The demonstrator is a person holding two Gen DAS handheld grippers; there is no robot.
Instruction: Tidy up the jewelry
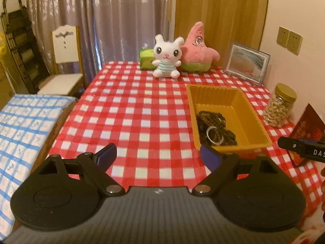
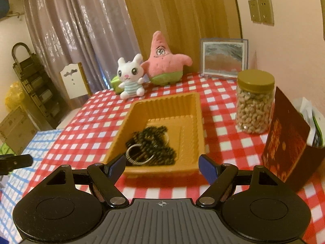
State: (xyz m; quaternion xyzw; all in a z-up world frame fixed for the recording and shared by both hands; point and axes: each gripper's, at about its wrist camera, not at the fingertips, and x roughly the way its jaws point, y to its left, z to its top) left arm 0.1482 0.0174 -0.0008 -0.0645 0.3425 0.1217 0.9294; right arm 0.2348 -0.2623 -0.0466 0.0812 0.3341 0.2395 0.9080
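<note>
we see dark bead strands (image 2: 151, 142) heaped in orange tray (image 2: 195, 122) | silver bangle (image 2: 138, 155) on top | tray on desk

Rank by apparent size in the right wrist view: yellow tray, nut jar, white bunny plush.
1. yellow tray, clearly the largest.
2. nut jar.
3. white bunny plush, though it stands farther back, so its true size is unsure.
</note>
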